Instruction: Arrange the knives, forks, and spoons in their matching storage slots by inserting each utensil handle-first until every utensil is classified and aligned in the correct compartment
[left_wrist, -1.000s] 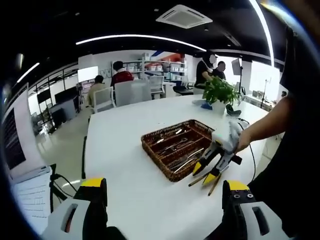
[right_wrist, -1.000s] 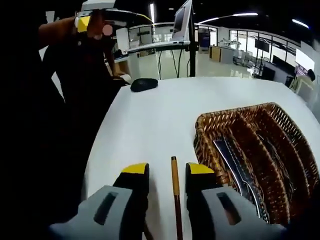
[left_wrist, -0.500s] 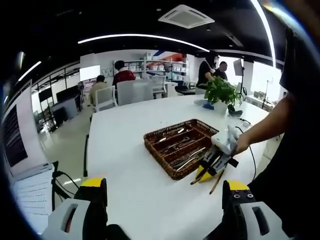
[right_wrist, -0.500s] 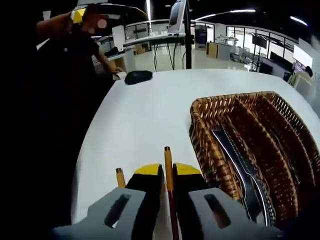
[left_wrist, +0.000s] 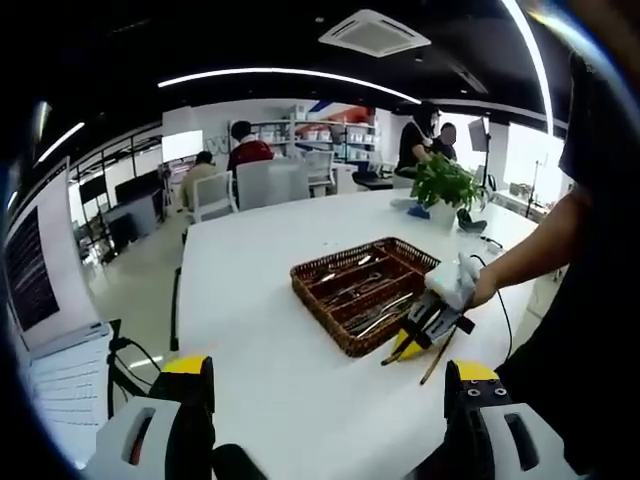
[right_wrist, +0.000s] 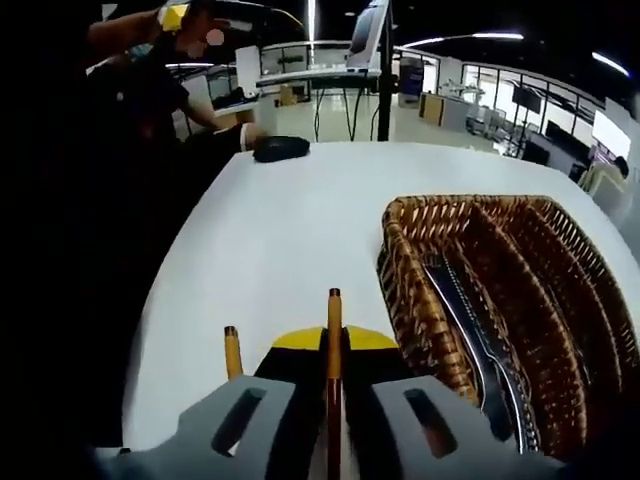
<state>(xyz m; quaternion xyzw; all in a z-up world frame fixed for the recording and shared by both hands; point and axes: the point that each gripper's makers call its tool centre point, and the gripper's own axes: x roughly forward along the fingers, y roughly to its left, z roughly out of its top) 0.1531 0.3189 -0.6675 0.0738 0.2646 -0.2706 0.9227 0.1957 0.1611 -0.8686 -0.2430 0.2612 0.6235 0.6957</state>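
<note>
A brown wicker cutlery basket (left_wrist: 311, 279) (right_wrist: 405, 270) with long compartments sits on the white table (left_wrist: 260, 330); several metal utensils lie in its slots (right_wrist: 480, 340). My right gripper (right_wrist: 333, 340) (left_wrist: 415, 338) is shut on a wooden-handled utensil (right_wrist: 333, 340), just beside the basket's near end. The handle tip pokes up between the yellow fingertips. A second wooden-handled utensil (right_wrist: 232, 352) (left_wrist: 436, 360) lies on the table to its left. My left gripper (left_wrist: 330, 400) is held high and back from the table, jaws wide apart with nothing between them.
A potted green plant (left_wrist: 440, 185) stands at the table's far end, with a dark object (right_wrist: 280, 148) near another edge. The person's dark-clothed body (right_wrist: 90, 200) crowds the left of the right gripper view. Chairs and people are behind the table.
The right gripper's jaws have closed from a wide gap onto the wooden-handled utensil. A second handle has come into sight to its left. The left gripper has barely moved.
</note>
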